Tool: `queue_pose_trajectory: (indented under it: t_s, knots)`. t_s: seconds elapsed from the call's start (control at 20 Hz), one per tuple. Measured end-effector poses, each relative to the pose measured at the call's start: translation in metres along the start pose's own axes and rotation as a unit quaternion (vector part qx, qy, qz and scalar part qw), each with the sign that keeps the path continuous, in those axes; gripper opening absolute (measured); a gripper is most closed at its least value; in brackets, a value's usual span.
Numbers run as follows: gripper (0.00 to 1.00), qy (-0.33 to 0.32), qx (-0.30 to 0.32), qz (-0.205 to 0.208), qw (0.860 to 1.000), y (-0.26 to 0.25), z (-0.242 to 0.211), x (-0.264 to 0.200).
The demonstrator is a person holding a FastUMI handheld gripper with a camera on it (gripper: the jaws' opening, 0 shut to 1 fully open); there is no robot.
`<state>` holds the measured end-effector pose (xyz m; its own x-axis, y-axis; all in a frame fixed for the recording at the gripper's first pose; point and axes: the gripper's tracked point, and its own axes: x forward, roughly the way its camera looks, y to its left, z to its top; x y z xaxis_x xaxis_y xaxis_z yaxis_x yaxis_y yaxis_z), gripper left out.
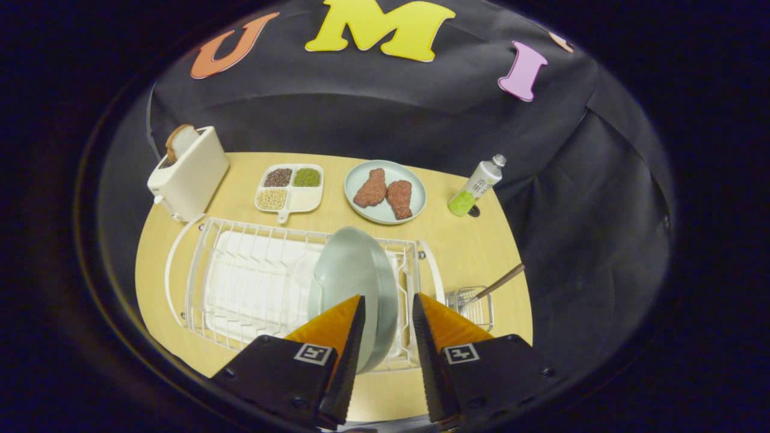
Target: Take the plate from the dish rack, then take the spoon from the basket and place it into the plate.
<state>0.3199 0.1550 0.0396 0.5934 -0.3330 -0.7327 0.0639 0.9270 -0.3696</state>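
Nearest to us, the hand-held gripper points forward with its two fingers spread apart, and a pale green plate stands on edge in the gap between them. We see the plate's rim running down between the fingers, closer to the left finger; we cannot tell whether either finger touches it, and they are not clamped on it.

We find the plate standing in a white wire dish rack, which stretches from just ahead of the fingers away to their left. We see a white ribbed drip tray lining the rack's bottom.

Just right of the right finger, we see a small wire basket hung on the rack's right end. A spoon with a wooden handle stands in the basket, its handle leaning up and away to the right.

All of this sits on a light wooden worktop. Beyond the rack, well ahead of the fingers, we see a second pale green plate lying flat with two reddish-brown pieces of meat on it. To its left lies a white divided tray holding dark, green and pale grains in three sections. Farther left stands a white toaster with a slice of bread in its slot. To the right of the flat plate stands a small bottle with a green label.
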Motion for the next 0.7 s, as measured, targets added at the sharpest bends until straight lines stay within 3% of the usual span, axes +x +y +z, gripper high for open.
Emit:
queue_pose_trajectory:
  t_s: [0.15, 0.35, 0.65, 0.7]
  knots:
    - [0.34, 0.017, 0.011, -0.013, 1.000, 0.006, -0.003, 0.007]
    - [0.17, 0.014, 0.030, -0.058, 0.998, -0.001, -0.002, -0.001]
    - [0.13, -0.040, 0.071, -0.153, 0.985, -0.021, 0.007, -0.028]
    - [0.13, -0.050, 0.082, -0.155, 0.983, -0.019, 0.008, -0.035]
